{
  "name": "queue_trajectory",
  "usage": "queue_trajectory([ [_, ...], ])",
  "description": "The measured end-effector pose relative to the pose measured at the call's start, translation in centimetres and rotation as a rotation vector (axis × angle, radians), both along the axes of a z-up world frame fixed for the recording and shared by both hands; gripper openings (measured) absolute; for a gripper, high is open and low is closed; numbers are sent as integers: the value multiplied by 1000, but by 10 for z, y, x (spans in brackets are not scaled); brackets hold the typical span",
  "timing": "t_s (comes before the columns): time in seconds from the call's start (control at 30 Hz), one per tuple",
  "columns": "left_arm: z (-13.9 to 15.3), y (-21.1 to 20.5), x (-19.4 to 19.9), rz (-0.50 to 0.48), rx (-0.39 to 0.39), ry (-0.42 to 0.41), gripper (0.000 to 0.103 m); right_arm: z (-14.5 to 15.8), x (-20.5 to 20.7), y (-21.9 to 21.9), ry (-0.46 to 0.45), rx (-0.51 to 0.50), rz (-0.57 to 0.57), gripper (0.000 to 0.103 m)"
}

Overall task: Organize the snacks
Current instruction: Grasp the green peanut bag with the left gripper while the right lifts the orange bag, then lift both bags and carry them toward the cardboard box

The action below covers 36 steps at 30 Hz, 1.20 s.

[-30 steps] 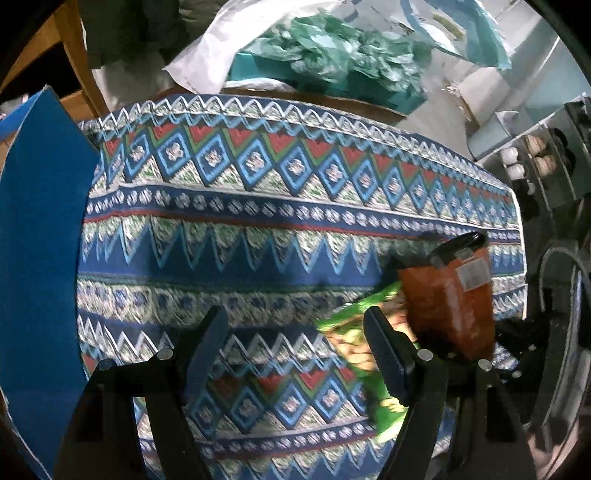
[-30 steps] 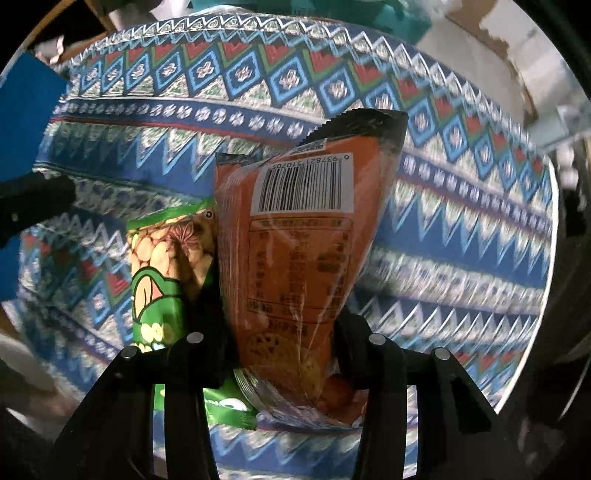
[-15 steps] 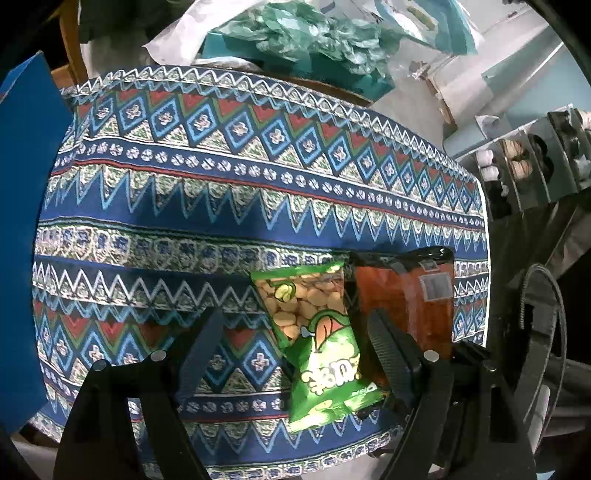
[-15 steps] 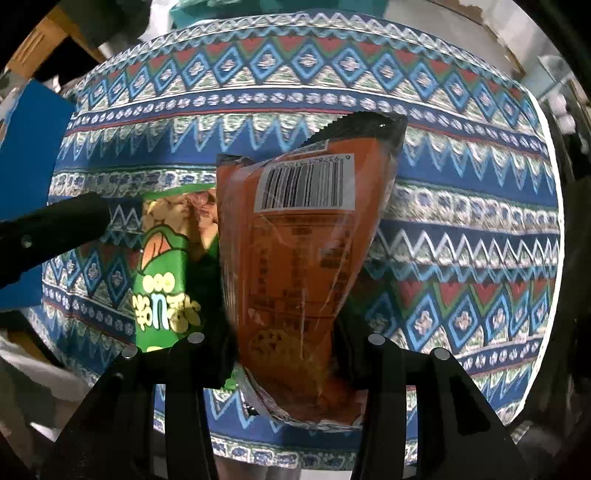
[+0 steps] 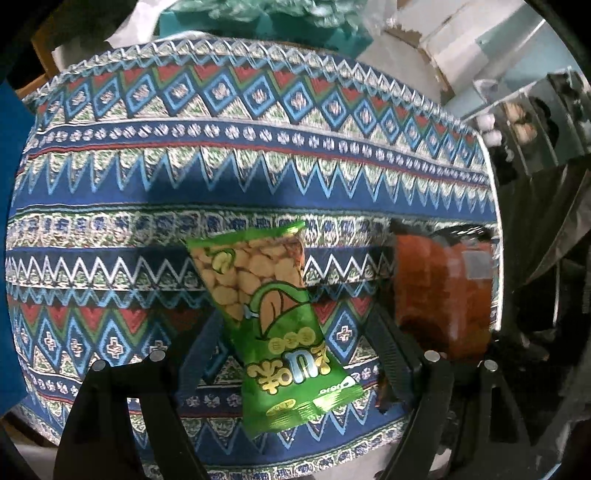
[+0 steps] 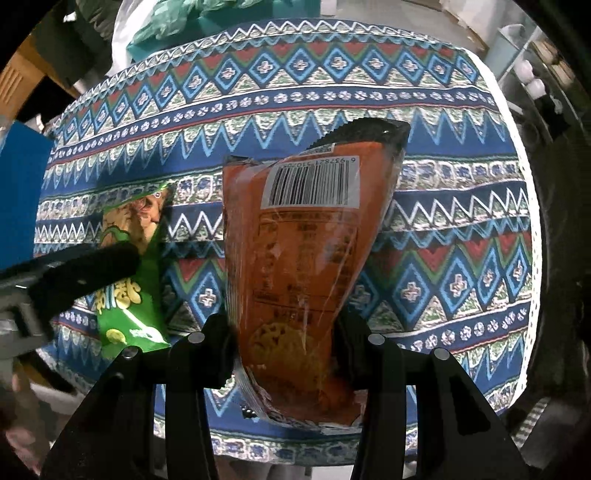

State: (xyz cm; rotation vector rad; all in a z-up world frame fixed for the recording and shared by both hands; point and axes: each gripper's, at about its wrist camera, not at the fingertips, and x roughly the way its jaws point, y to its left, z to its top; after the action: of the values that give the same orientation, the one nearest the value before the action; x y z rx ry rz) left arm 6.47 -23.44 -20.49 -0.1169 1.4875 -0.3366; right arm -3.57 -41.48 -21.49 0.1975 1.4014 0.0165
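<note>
Left wrist view looks down on a desk (image 5: pixel 258 177) covered by a woven cloth of blue, red, green and white bands with diamonds and zigzags. Beyond its far edge lie crumpled teal plastic (image 5: pixel 280 22) and pale cartons; a flat blue panel (image 5: pixel 11 258) stands at the left edge. To the right, a clear rack (image 5: pixel 535 122) holds small rounded items, too blurred to name.

A glossy green bag (image 5: pixel 273 321) printed with peanuts lies flat on the cloth near the close edge, between the fingers of the left hand-held gripper (image 5: pixel 291 339), whose jaws stand wide and clear of it.

Just to the right, the right hand-held gripper (image 6: pixel 282 332) pinches the lower end of an orange bag (image 6: pixel 306 243), a crinkly film pouch with a black serrated top seal and a white barcode label, held above the cloth.
</note>
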Motion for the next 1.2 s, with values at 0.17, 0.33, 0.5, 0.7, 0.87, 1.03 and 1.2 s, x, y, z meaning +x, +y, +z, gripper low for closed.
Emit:
queue_trajectory([
  [0.17, -17, -5, -3, -8, 19, 31, 83, 2, 1, -19, -8, 11, -20, 43],
  [0.33, -22, -2, -5, -28, 36, 9, 68, 13, 3, -24, -15, 9, -22, 43],
  [0.5, -22, 10, -5, -32, 6, 5, 46, 22, 10, -14, -21, 5, -15, 43],
  [0.7, -10, 28, -6, -39, 5, -43, 40, 36, 12, 4, -31, -18, -16, 43],
  [0.87, 12, 41, -4, -49, 24, -121, 39, 47, 25, 26, -65, -28, -1, 43],
  [1.03, 38, 57, -5, -52, 53, -203, 39, 60, 37, 48, -105, -23, 17, 43],
  [1.2, 63, 73, -6, -39, 73, -278, 39, 79, 48, 71, -163, -19, 33, 43],
])
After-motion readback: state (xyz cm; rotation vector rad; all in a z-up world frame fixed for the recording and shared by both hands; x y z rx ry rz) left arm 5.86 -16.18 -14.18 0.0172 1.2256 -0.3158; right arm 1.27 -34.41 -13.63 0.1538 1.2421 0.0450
